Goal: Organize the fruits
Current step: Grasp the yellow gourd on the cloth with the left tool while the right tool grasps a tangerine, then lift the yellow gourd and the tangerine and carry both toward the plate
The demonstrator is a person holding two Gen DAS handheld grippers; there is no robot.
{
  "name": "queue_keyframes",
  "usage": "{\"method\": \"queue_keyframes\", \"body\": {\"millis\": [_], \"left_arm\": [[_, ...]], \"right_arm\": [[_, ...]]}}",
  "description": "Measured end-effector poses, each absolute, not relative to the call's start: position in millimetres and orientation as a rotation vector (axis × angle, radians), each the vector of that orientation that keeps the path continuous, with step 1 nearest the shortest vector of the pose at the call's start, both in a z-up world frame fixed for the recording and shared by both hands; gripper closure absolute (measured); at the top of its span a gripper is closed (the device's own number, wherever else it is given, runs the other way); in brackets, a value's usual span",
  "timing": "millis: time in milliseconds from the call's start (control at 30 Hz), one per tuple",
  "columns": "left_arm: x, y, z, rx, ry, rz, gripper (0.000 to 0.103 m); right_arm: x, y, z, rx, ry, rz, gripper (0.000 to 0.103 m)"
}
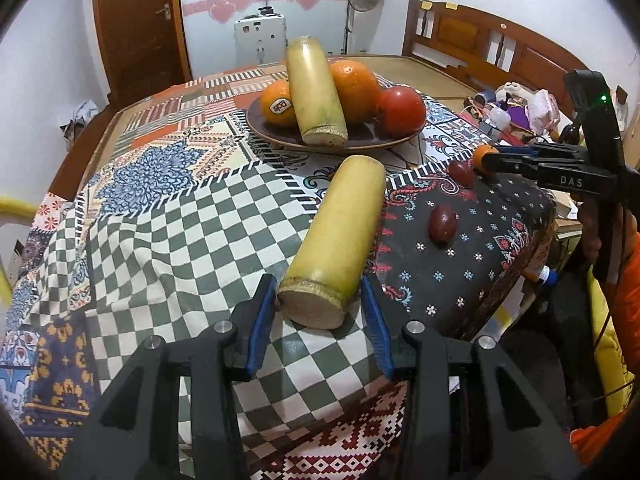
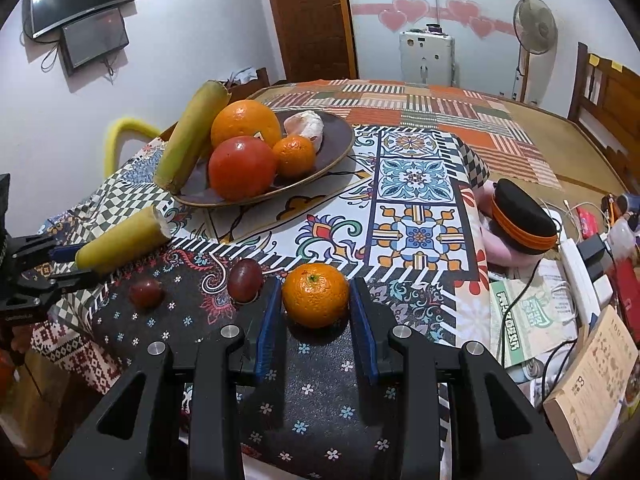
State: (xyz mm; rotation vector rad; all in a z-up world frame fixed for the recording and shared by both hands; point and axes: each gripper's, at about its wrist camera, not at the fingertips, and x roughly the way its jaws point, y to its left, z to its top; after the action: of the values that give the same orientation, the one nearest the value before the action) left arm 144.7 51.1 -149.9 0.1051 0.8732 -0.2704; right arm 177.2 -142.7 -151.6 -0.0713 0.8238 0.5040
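My left gripper is shut on the near cut end of a yellow-green sugarcane piece, which points toward the dark plate. The right wrist view shows that cane held at the left edge by the left gripper. My right gripper has its blue pads against both sides of a small mandarin that rests on the dark cloth. The plate holds another cane piece, a big orange, a red fruit and a mandarin. Two dark red grapes lie loose between the grippers.
The table's right edge drops to a cluttered bed with a black-and-orange case, cables, a power strip and a book. A person's orange sleeve is behind the right gripper. A yellow chair back stands beyond the plate.
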Motion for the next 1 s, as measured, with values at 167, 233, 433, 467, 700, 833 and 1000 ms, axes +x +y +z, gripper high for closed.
{"method": "queue_keyframes", "body": {"millis": [167,233,433,467,700,833,1000], "left_arm": [[160.1,42.5,-138.9,0.103,0.864,-0.280,0.046],[169.2,35.7,-137.1,0.117,0.867,-0.296,0.046],[211.3,17.7,-145.4,0.129,0.943,-0.338,0.046],[214.2,15.6,-147.1,0.130,0.953,-0.343,0.047],[230.2,6.6,-156.1,0.145,1.001,-0.357,0.059],[226.1,13.3,-152.2,0.121,0.976,-0.335,0.060],[209.3,28.7,-127.5,0.086,0.903,-0.311,0.063]], "right_arm": [[176.8,-141.0,-151.6,-0.077,0.825,0.511,0.071],[176.8,-140.1,-151.6,-0.084,0.824,0.512,0.071],[177.1,-140.9,-151.7,-0.084,0.821,0.524,0.071],[177.0,-141.0,-151.7,-0.086,0.820,0.526,0.071],[179.2,-141.3,-152.2,-0.085,0.818,0.538,0.070],[179.6,-139.9,-153.8,-0.090,0.824,0.543,0.070],[178.7,-136.4,-155.7,-0.116,0.823,0.531,0.070]]}}
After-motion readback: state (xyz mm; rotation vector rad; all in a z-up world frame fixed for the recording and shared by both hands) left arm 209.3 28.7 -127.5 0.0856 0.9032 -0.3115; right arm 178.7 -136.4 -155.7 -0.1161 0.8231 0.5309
